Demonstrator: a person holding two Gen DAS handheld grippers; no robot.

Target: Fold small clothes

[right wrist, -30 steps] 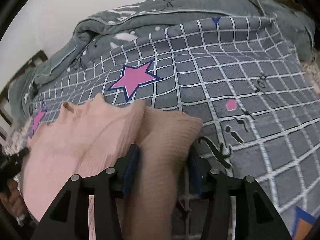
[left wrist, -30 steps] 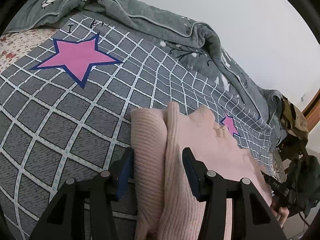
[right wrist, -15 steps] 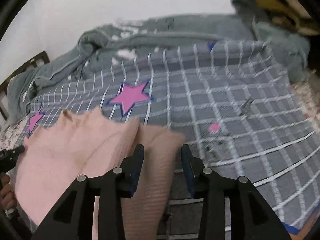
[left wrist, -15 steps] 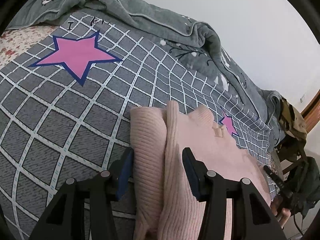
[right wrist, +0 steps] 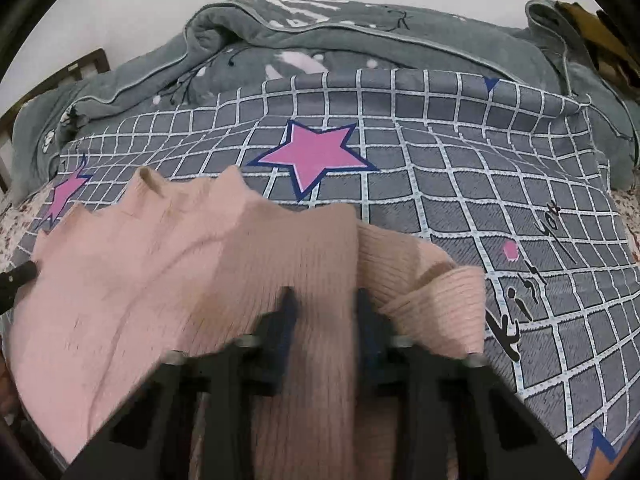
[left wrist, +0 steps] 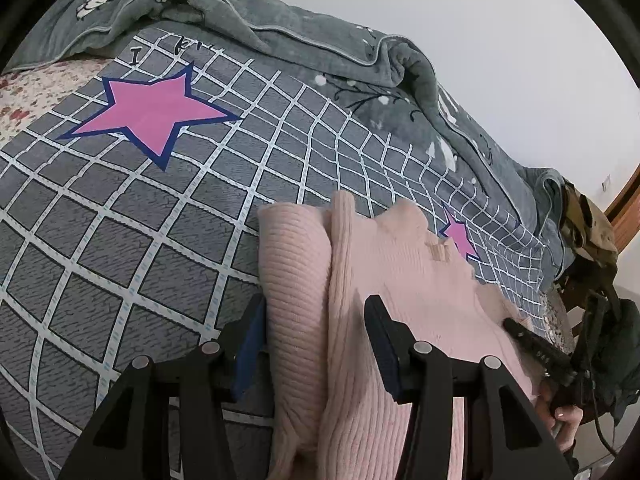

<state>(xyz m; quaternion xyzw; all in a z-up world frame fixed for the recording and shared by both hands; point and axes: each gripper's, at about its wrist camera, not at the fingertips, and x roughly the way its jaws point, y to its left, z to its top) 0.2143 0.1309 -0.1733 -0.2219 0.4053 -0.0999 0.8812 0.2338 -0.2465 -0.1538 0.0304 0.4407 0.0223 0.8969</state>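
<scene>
A small pink knitted sweater (left wrist: 404,272) lies on a grey checked bedspread (left wrist: 120,240) with pink stars. In the left wrist view my left gripper (left wrist: 316,332) has its jaws apart around the sweater's edge and a rolled sleeve. In the right wrist view the sweater (right wrist: 132,280) spreads to the left, and my right gripper (right wrist: 326,316) is closed on its other edge, with a sleeve cuff (right wrist: 448,304) hanging to the right. The right gripper's tip shows in the left wrist view (left wrist: 536,344), held by a hand.
A bunched grey-green blanket (right wrist: 320,44) lies along the far side of the bed against a white wall. A floral sheet (left wrist: 28,88) shows at the bed's edge. A chair with clothes (left wrist: 588,248) stands beyond the bed's end.
My right gripper has narrowed its jaws onto the sweater's edge and lifted it; the sleeve cuff now hangs to the right. The left gripper has barely moved.
</scene>
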